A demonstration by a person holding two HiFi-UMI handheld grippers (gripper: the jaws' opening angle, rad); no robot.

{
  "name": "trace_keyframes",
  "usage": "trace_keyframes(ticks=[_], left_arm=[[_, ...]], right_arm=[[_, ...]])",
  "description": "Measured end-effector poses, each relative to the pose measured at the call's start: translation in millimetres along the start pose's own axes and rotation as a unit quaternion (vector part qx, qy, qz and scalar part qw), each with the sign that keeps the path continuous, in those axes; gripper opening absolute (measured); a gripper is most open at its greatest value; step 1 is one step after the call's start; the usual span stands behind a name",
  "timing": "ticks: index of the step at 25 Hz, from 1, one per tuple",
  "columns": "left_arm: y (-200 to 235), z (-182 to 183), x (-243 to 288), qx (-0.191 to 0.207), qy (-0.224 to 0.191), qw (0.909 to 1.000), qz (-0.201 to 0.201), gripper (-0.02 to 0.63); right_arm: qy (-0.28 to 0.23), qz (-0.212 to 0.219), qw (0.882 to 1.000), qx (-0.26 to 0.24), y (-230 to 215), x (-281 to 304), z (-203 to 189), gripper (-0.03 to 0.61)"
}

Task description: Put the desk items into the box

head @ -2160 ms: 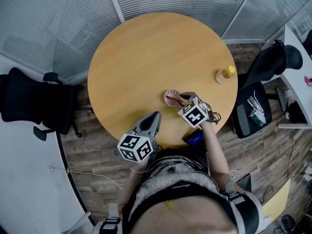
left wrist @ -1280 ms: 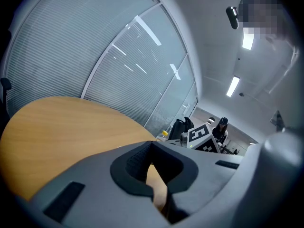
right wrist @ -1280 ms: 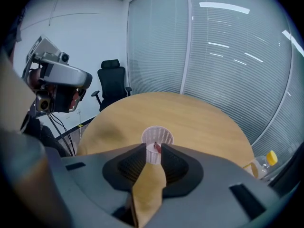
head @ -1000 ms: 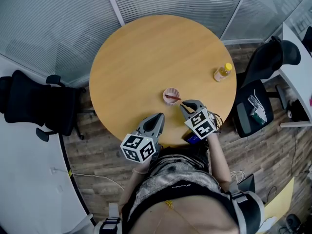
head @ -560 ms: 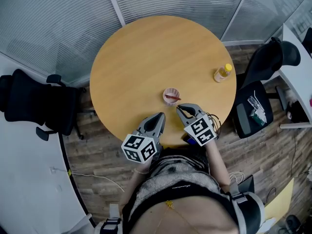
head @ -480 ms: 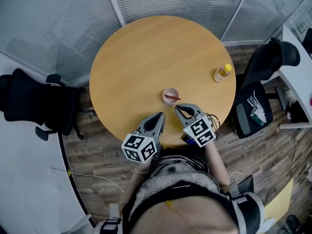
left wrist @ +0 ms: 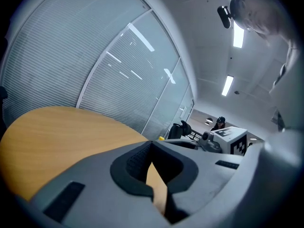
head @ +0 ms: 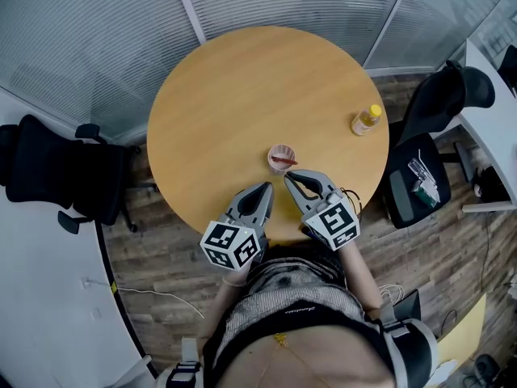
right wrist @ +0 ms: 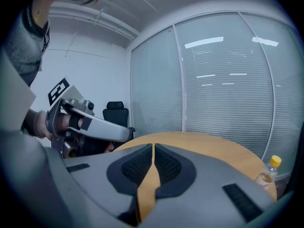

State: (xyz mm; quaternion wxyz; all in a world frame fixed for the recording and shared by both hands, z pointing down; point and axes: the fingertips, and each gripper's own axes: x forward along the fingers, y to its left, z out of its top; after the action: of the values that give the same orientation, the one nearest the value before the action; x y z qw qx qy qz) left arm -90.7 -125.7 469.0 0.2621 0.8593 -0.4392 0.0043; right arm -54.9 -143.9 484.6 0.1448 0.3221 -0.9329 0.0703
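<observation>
So the left gripper (head: 264,187) and right gripper (head: 289,176) are both parked at the near edge of the counter (head: 242,95), jaws pressed together on nothing. Looks like a rest pose to me. The little pink box (head: 282,158) sits just ahead with something red inside. The yellow bottle (head: 366,121) stands well apart, probably next.

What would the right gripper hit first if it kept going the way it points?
Probably the small pink cup just ahead of the right gripper, though it may pass over it; height is unclear.
</observation>
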Motion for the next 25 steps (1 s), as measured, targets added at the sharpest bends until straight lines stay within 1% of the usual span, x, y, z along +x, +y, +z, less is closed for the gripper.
trace_keyframes(ticks=[7,18,22,25], left_arm=[[-10,19,-2,0.017,-0.022,0.9995,-0.014,0.002],[-22,40,-4,0.043,-0.045,0.9976,-0.031,0.002],[-25,42,-5,0.044,-0.049,0.9972,-0.036,0.002],[-24,43,-6,0.043,-0.050,0.9972,-0.034,0.002]], right_arm=[[-0.033,-0.001,0.999,0.004,4,-9,23,0.031],[-0.070,-0.002,0.997,-0.013,7,-19,57,0.029],[-0.069,-0.008,0.997,-0.014,6,-21,65,0.028],[-0.069,-0.003,0.997,-0.018,8,-21,64,0.028]])
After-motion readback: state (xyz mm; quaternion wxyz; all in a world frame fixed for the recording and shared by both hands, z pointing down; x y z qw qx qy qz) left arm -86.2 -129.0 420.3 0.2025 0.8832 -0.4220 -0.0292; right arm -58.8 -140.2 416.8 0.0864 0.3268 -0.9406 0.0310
